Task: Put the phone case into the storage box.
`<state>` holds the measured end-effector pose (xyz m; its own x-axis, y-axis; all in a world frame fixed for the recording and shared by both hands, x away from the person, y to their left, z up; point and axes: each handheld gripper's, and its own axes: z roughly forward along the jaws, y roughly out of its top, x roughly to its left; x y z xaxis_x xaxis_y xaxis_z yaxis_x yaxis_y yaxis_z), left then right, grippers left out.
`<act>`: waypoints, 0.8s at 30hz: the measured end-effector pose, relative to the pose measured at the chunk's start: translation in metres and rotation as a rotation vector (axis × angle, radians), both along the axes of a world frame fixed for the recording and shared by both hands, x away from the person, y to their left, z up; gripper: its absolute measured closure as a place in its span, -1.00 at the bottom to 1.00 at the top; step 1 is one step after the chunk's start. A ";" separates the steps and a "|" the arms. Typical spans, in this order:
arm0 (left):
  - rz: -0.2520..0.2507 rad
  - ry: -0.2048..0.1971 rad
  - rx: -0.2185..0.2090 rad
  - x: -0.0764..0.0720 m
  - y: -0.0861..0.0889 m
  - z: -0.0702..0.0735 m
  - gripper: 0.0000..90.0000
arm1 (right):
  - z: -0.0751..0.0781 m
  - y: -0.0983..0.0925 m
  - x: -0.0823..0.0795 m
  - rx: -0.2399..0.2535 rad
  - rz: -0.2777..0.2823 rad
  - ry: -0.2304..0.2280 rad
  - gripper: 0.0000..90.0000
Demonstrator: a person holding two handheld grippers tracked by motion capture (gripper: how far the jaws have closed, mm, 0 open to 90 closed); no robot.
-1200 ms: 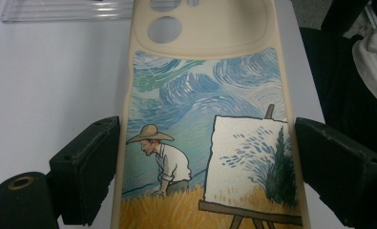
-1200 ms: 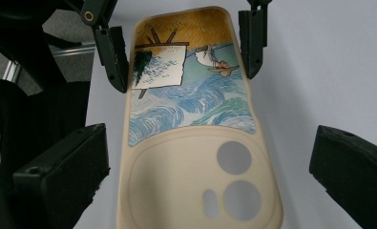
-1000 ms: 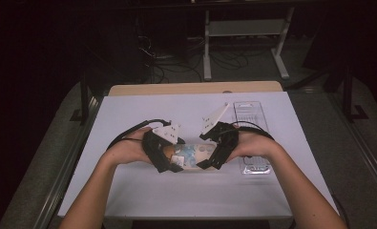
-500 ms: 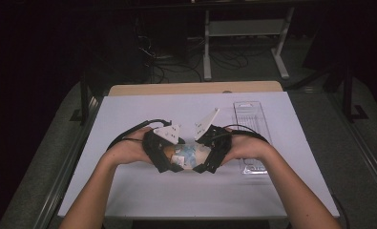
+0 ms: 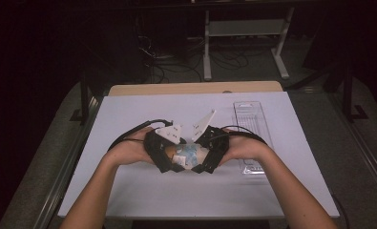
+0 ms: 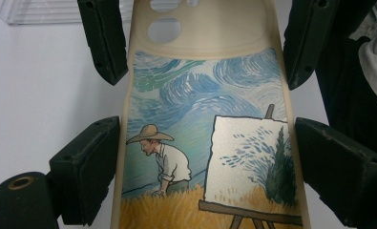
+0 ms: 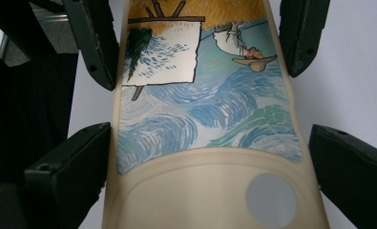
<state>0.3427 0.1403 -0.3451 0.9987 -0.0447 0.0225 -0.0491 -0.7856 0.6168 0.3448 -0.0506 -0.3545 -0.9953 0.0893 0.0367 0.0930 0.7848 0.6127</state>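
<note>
cream-coloured soft plastic phone case [image 5: 186,156], printed with a swirling blue sky, a straw-hatted painter and an easel in a yellow field, hangs between the two claws just above the white bench [image 5: 129,119]. my guess is the person is flexing or stretching it, perhaps to fit it on a phone.

what could go wrong: the case bows along its length, so if either hand pulls or twists harder, a smooth side edge could slip off the pads and that end would drop to the bench. squeezing more would only fold the thin wall inward and crease the print.

left claw [image 5: 169,160]: seen along its own jaws, the case [image 6: 210,124] runs straight out ahead, painter end nearest, camera cut-outs at the far end. the jaws stand wide, one on each long edge. the left pad seems to touch the rim; the right one sits right against it, so i judge it a wide grip across the case's width.

right claw [image 5: 206,160]: the case [image 7: 205,143] comes in from the other end, round camera hole nearest, easel farthest. jaws wide again, the left pad on the edge, the right pad just beside it with a sliver of bench between; whether it presses, i cannot tell.

clear plastic tray [image 5: 251,125] lies on the bench just beyond the right hand.
</note>
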 end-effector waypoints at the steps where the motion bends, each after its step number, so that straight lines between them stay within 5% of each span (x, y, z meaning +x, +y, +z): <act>1: 0.004 0.003 -0.005 0.000 0.000 0.000 -0.75 | 0.000 0.000 0.000 0.000 0.001 -0.001 -0.93; 24: 0.000 -0.001 0.013 -0.001 -0.002 -0.004 -0.75 | -0.008 0.003 -0.002 -0.050 0.030 -0.020 -0.80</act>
<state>0.3421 0.1386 -0.3493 0.9987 -0.0450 0.0233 -0.0499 -0.7935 0.6066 0.3432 -0.0474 -0.3622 -0.9981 0.0609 0.0131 0.0574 0.8170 0.5738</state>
